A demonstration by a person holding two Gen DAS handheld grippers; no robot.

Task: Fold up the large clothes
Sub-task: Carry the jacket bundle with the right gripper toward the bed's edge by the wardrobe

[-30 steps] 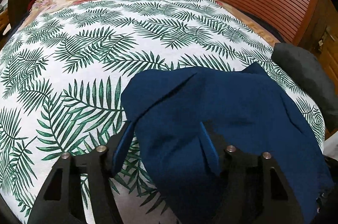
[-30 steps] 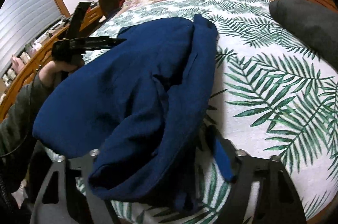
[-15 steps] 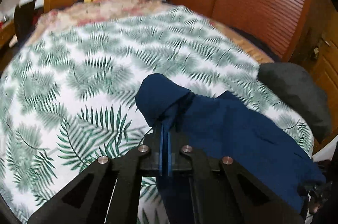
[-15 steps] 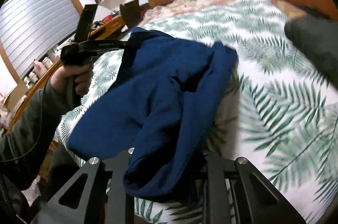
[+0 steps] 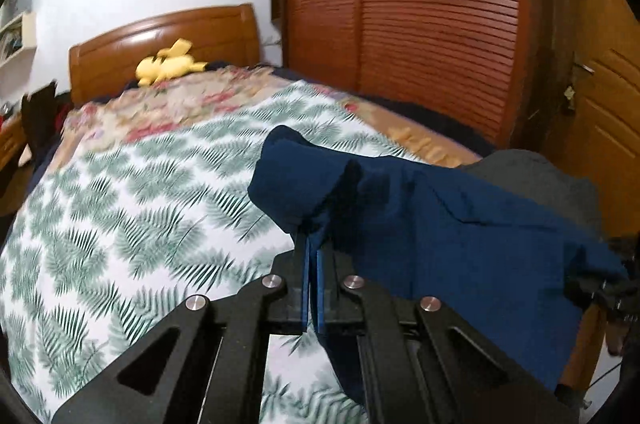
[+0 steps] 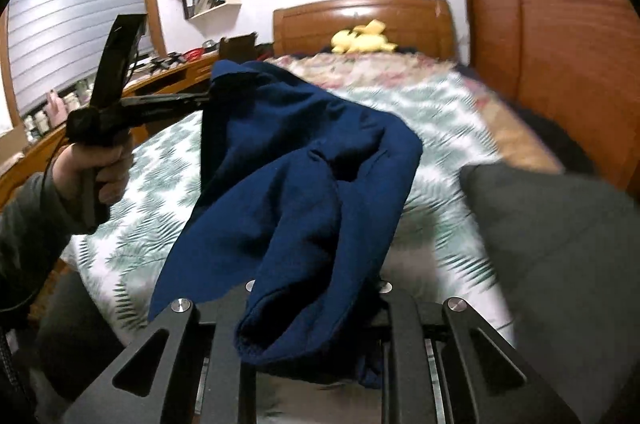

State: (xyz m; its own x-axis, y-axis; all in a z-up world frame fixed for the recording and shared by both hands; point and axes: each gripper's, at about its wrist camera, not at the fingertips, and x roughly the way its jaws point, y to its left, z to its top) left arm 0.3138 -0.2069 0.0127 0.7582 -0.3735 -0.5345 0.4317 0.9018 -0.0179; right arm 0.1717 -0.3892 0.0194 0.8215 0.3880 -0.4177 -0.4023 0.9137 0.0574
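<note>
A dark blue garment (image 5: 460,224) hangs in the air between my two grippers, above the bed's foot end. My left gripper (image 5: 314,248) is shut on one bunched edge of it. In the right wrist view the left gripper (image 6: 200,100) shows held up at the left, clamping the garment's upper corner (image 6: 228,72). My right gripper (image 6: 316,300) is shut on the garment's other end, which drapes over its fingers and hides the tips. The cloth (image 6: 304,176) sags in folds between the two holds.
The bed (image 5: 140,192) has a white cover with green fern print. A dark grey garment (image 6: 552,224) lies at its right foot corner. A yellow plush toy (image 5: 168,64) sits by the wooden headboard. A slatted wardrobe (image 5: 420,16) stands right; a desk (image 6: 168,80) left.
Both grippers closed on the blue garment and rose, lifting it off the bed. The garment now hangs stretched between them instead of lying crumpled on the cover.
</note>
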